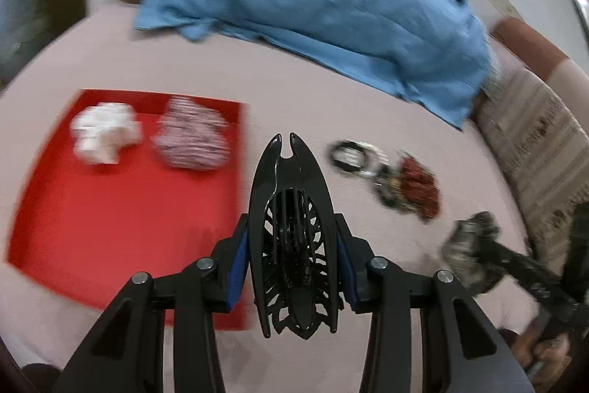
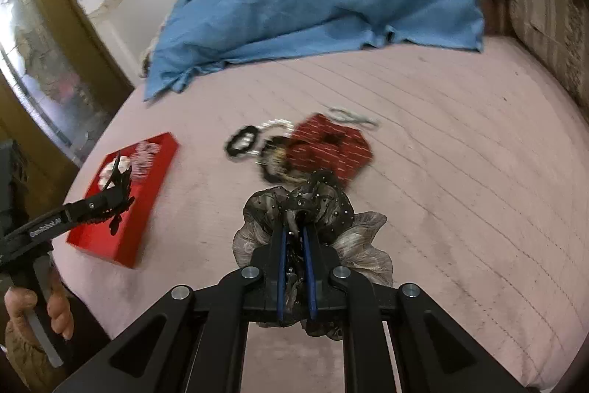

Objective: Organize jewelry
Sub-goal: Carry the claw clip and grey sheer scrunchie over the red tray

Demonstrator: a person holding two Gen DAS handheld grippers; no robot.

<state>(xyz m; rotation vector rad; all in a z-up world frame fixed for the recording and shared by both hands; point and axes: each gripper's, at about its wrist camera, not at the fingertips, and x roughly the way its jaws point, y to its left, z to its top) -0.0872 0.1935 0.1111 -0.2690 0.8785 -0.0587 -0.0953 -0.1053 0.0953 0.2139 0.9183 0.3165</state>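
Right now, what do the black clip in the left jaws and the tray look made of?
Black hair clip: looks like hard plastic, glossy, with rigid cut-out filigree. Red tray: smooth, flat, matte with a thin raised rim, maybe cardboard or plastic; blur leaves it open.

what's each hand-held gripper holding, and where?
Left hand-held gripper: black hair claw, clamped across its sides. Right hand-held gripper: grey scrunchie, pinched at its ruffled band.

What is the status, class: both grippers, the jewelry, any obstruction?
Left gripper shut on black hair claw. Right gripper shut on grey scrunchie. Red tray holds two pieces; loose pile on bed. Nothing blocking.
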